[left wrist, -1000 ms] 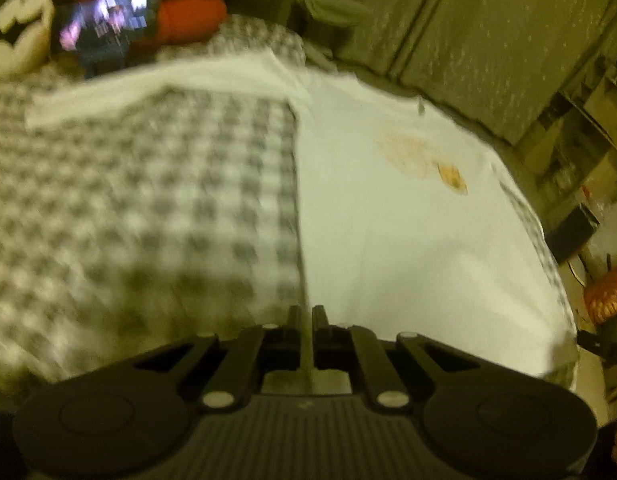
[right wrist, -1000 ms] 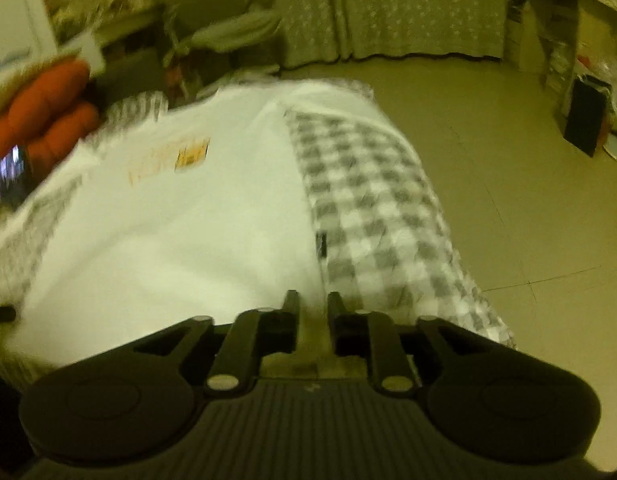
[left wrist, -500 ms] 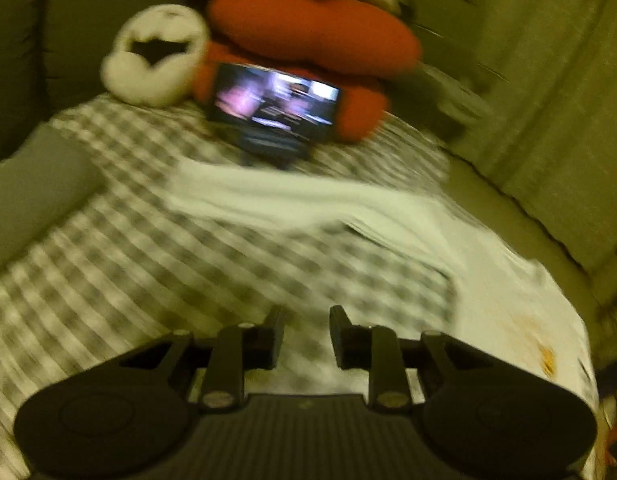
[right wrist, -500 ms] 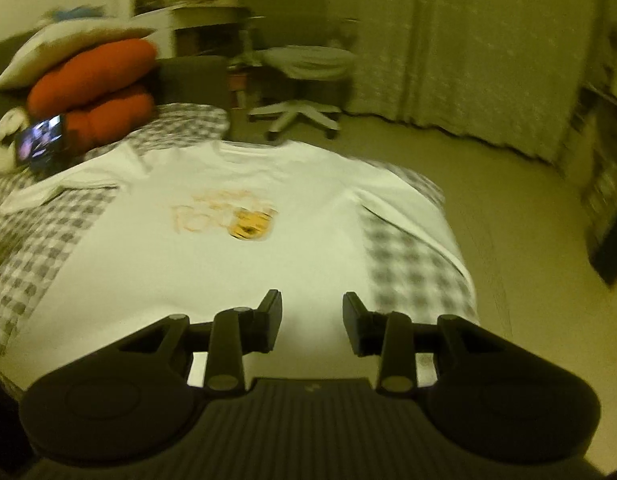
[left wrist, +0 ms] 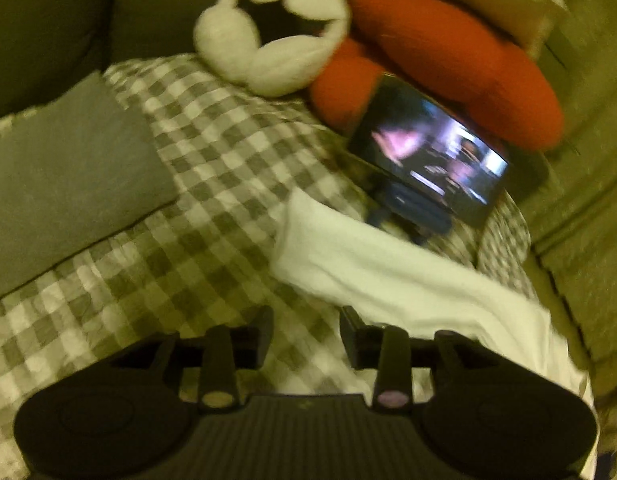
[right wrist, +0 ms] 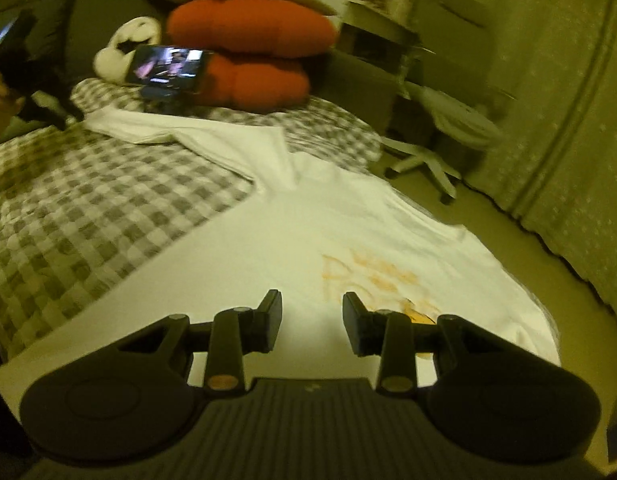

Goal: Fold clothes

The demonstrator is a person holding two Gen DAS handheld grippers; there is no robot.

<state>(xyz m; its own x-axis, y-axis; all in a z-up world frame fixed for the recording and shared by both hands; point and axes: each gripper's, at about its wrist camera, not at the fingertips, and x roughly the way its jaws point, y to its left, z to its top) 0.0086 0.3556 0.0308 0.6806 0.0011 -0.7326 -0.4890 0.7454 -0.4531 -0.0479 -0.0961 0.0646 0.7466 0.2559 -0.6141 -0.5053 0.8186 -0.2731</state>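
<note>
Checkered bed (right wrist: 88, 216) carries white T-shirt (right wrist: 292, 248) laid flat, sleeve (left wrist: 348, 264) stretched toward phone (left wrist: 428, 160). Left tool (left wrist: 306, 336) opening, empty, near sleeve; right tool (right wrist: 310, 324) spread, empty, above shirt body. Best pinch sleeve edge cleanly, fold inward.
</note>
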